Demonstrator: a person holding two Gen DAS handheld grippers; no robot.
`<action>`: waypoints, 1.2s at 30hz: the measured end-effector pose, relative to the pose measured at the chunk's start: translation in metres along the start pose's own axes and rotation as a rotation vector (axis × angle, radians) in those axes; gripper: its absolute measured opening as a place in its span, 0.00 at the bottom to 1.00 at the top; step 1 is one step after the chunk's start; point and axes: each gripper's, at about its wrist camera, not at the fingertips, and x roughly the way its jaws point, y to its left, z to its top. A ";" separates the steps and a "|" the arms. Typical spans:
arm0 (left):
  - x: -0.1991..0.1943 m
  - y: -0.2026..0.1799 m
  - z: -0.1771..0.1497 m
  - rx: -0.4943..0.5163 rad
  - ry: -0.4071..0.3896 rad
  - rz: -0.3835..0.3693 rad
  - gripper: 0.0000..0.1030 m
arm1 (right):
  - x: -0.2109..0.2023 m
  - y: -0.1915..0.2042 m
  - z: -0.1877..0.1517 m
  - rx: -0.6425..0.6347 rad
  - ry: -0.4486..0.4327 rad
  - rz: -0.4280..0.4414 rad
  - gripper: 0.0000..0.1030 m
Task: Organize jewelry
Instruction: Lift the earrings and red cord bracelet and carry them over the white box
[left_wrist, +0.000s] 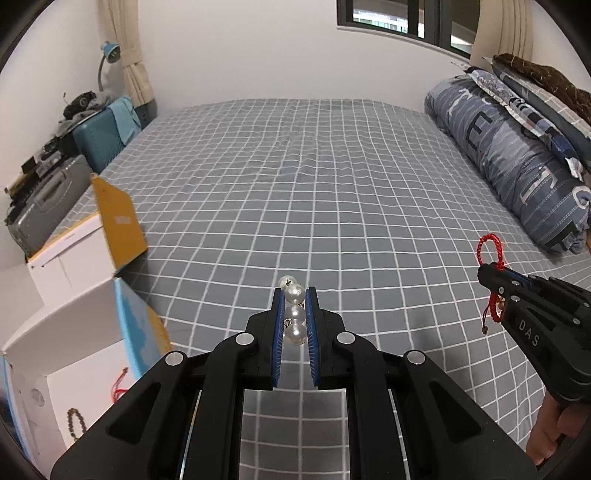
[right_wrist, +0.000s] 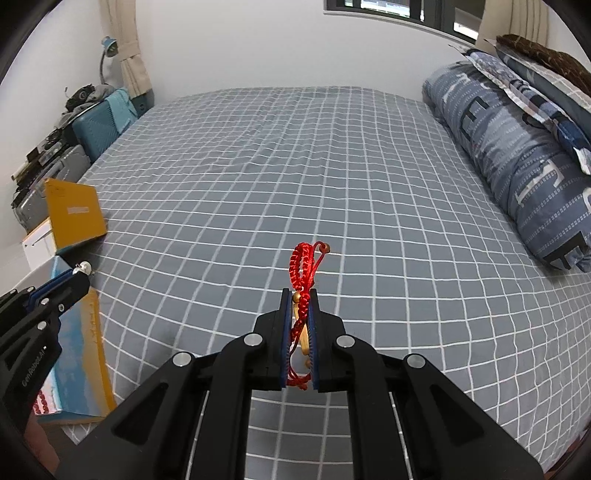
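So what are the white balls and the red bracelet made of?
The white beads look like pearls, real or imitation: round, glossy, with bright highlights, joined by small metal links. They sit clamped in the left gripper. The red bracelet looks like knotted cord: matte, braided texture, loose string ends, plus a few small golden-brown beads, maybe wood or metal. The right gripper holds it.

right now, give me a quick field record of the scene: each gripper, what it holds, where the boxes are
left gripper: shut on pearl string
right gripper: shut on red braided bracelet
surface: bed with grey checked sheet, nothing loose on it
open boxes: at the bed's left edge
box contents: brown bead bracelet in the nearer box
far right: rolled blue quilt
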 end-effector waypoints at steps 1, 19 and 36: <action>-0.004 0.006 -0.002 -0.005 -0.002 0.003 0.11 | -0.002 0.006 0.001 -0.007 -0.005 0.008 0.07; -0.049 0.121 -0.037 -0.158 -0.029 0.094 0.11 | -0.019 0.123 -0.005 -0.140 -0.042 0.131 0.07; -0.079 0.227 -0.102 -0.323 -0.015 0.200 0.11 | -0.047 0.249 -0.034 -0.303 -0.079 0.305 0.07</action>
